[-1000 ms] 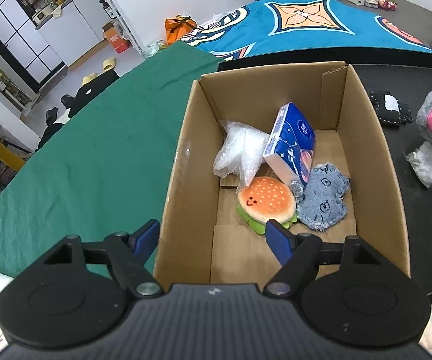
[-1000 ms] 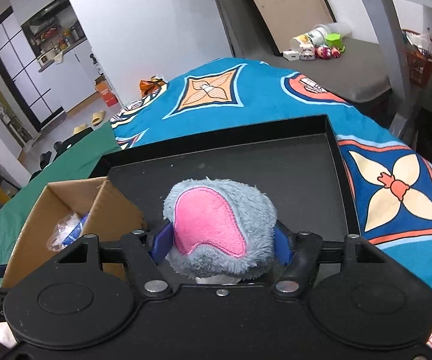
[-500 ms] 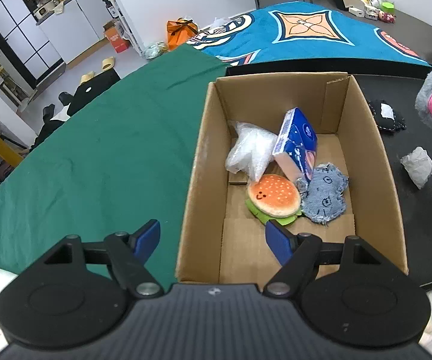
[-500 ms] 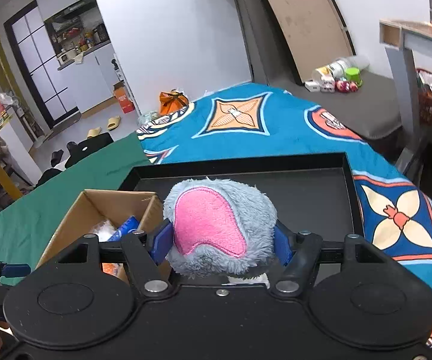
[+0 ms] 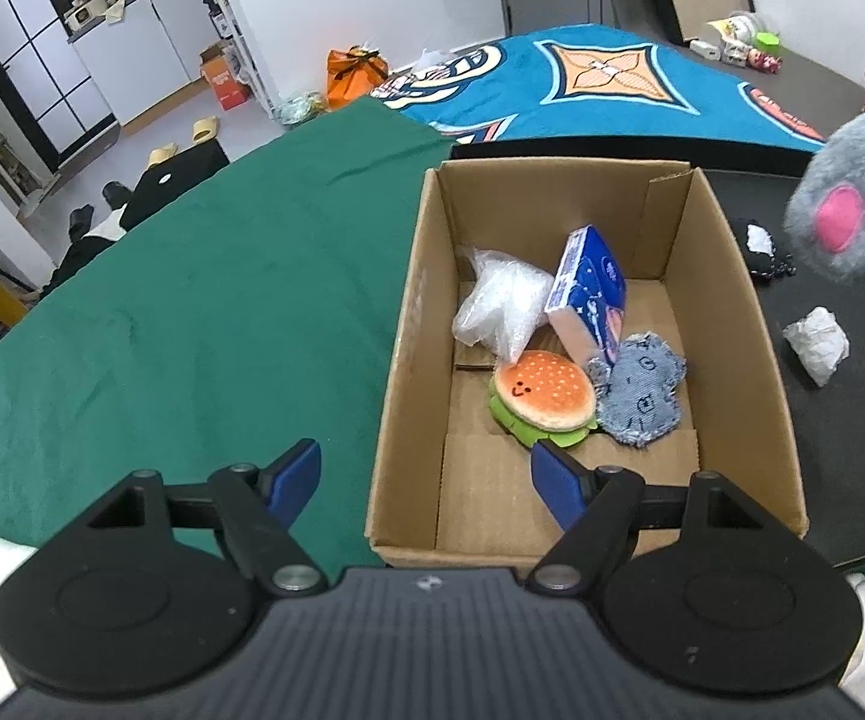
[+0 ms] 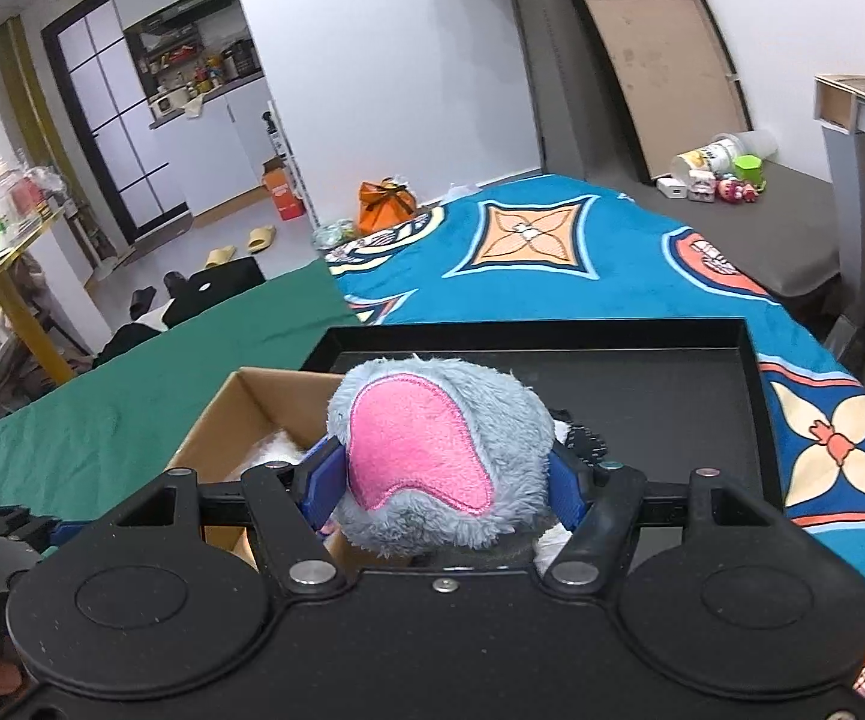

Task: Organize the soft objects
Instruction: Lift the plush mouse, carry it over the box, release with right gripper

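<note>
A grey plush toy with a pink patch (image 6: pixel 432 456) sits squeezed between the blue pads of my right gripper (image 6: pixel 443 480), held in the air over the black tray (image 6: pixel 660 402). The same plush (image 5: pixel 852 222) shows at the right edge of the left wrist view. An open cardboard box (image 5: pixel 408 324) holds a burger plush (image 5: pixel 543 390), a denim pouch (image 5: pixel 642 396), a blue tissue pack (image 5: pixel 588 294) and a clear plastic bag (image 5: pixel 501 300). My left gripper (image 5: pixel 426 483) stands open astride the box's near left wall, gripping nothing.
The box stands where green cloth (image 5: pixel 192 312) meets the black tray (image 5: pixel 846 408). On the tray lie a crumpled white tissue (image 5: pixel 816 342) and a small black-and-white soft item (image 5: pixel 762 249). A blue patterned blanket (image 6: pixel 552 258) spreads behind.
My right gripper has lifted the grey plush up off the tray and toward the box. My left gripper has drawn back slightly, so the box looks farther away.
</note>
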### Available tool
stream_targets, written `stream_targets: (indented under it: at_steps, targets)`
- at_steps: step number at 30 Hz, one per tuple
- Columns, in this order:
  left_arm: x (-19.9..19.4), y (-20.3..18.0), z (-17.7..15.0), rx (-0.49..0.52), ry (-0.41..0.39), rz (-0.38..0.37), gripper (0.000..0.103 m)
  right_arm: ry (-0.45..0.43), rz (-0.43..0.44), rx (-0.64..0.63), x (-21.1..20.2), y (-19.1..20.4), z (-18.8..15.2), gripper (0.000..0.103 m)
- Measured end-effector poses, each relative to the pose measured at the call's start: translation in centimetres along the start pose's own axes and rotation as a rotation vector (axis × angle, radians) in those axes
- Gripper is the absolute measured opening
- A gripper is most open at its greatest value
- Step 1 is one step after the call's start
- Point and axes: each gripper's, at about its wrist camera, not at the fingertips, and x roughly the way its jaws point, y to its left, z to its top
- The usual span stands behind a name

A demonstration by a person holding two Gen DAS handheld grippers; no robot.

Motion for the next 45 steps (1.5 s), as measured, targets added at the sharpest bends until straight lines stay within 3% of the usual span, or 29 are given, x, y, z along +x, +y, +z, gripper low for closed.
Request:
stream_targets:
  at_steps: [7, 10, 16, 18, 22, 24, 35, 39, 41, 45]
  targets:
    - [0.2, 0.9, -0.4, -0.037, -0.009, -0.058, 0.070, 0.013, 0.024, -0.031, 0.4, 2.4, -0.2, 0.065]
    - [0.2, 1.5, -0.6, -0.062, -0.016, -0.075, 0.063, 0.021, 0.036, -0.037, 0.6, 3.4, -0.4, 0.065]
    - [0.5, 2.3, -0.9, -0.092, -0.016, -0.091, 0.043, 0.039, 0.062, -0.052, 1.1, 5.4, -0.6, 0.065]
    - [0.7, 2.6, -1.0, -0.106, -0.007, -0.097, 0.030, 0.042, 0.065, -0.053, 1.2, 5.9, -0.6, 0.065]
    - [0.8, 3.3, -1.2, -0.132, -0.011, -0.112, 0.021, 0.054, 0.076, -0.051, 1.7, 6.9, -0.8, 0.065]
    - [1.0, 3.7, -1.3, -0.156, -0.012, -0.096, 0.010, 0.058, 0.082, -0.056, 1.8, 7.5, -0.9, 0.065]
    - [1.3, 4.8, -1.3, -0.208, -0.034, -0.157, 0.010, 0.118, 0.125, -0.001, 3.2, 9.3, -1.1, 0.066]
    - [1.3, 5.0, -1.4, -0.209, -0.032, -0.168, 0.010, 0.149, 0.174, 0.083, 3.9, 9.2, -1.0, 0.078]
    - [1.6, 5.2, -1.5, -0.213, -0.010, -0.182, 0.011, 0.177, 0.206, 0.122, 4.3, 8.9, -1.1, 0.078]
    - [1.7, 5.5, -1.6, -0.222, 0.001, -0.184, 0.013, 0.171, 0.177, 0.115, 3.8, 8.3, -1.2, 0.078]
